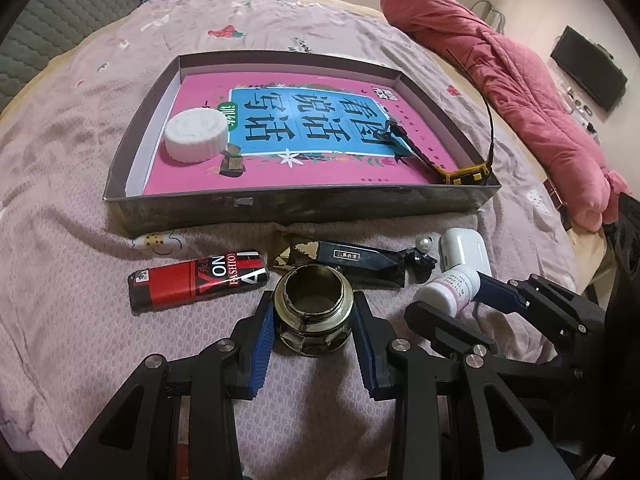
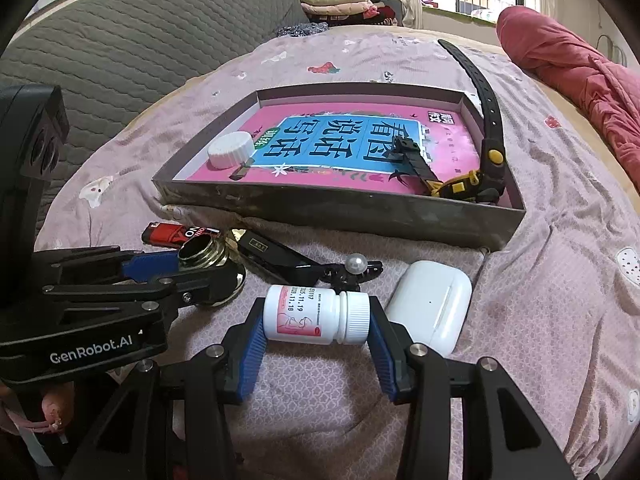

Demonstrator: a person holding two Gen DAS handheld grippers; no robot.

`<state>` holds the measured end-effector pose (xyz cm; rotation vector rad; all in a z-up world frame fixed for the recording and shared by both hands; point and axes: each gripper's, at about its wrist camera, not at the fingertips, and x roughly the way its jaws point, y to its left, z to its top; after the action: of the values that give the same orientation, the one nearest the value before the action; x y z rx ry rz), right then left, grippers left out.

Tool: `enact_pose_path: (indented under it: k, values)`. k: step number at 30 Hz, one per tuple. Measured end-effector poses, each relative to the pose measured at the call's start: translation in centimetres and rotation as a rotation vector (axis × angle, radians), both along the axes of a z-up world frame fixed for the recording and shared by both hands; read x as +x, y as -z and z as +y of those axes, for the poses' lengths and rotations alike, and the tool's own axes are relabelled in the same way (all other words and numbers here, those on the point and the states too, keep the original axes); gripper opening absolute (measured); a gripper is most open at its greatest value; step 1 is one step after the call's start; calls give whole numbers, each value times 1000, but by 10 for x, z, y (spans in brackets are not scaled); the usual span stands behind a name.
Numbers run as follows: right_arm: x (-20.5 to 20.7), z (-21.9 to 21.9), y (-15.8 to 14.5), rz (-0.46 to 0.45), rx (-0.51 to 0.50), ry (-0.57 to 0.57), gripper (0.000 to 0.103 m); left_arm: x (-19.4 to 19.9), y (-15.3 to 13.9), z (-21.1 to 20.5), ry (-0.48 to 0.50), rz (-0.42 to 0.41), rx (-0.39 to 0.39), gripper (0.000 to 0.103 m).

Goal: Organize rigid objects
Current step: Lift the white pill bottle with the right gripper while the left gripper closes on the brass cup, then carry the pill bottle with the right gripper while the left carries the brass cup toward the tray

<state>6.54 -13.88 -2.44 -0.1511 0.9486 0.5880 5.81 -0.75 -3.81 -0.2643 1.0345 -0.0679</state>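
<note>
A: What sits inside the shallow grey box (image 1: pixel 256 204) on the bedspread (image 1: pixel 72 184)?

B: Four things. A pink book (image 1: pixel 304 160) with a blue title panel lies flat and covers most of the floor. On it rest one white ribbed round lid (image 1: pixel 196 136), one small dark metallic clip (image 1: pixel 232 162) just beside that lid, and one black-and-yellow watch (image 2: pixel 464 188) in the near right corner, its perforated strap curving up over the box wall.

A: And outside the box?

B: Six items lie in front of it: one red-and-black lighter (image 1: pixel 196 284), one glossy black packet (image 1: pixel 356 260) with gold foil at one end, one black hair clip with a pearl bead (image 2: pixel 356 264), one smooth white rounded earbud case (image 2: pixel 432 304), one white plastic pill bottle (image 2: pixel 316 314) lying on its side, and one open glass jar (image 1: pixel 312 312) with a threaded brass-coloured neck, standing upright.

A: How do the grippers stand?

B: The left gripper (image 1: pixel 312 320) has its blue ribbed pads against both sides of the jar, pinching it on the bedspread. The right gripper (image 2: pixel 316 320) clamps the pill bottle end to end, one pad on its base, the other on its ribbed cap.
</note>
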Motion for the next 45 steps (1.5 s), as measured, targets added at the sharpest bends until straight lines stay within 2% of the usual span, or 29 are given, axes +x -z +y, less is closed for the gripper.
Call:
enact_pose_path:
  k: [21, 45]
  values:
    - [-2, -10, -13, -35, 17, 28, 47, -20, -15, 3, 8, -22, 22, 37]
    - [-18, -8, -40, -117, 27, 24, 47, -34, -45, 12, -7, -111, 45, 37]
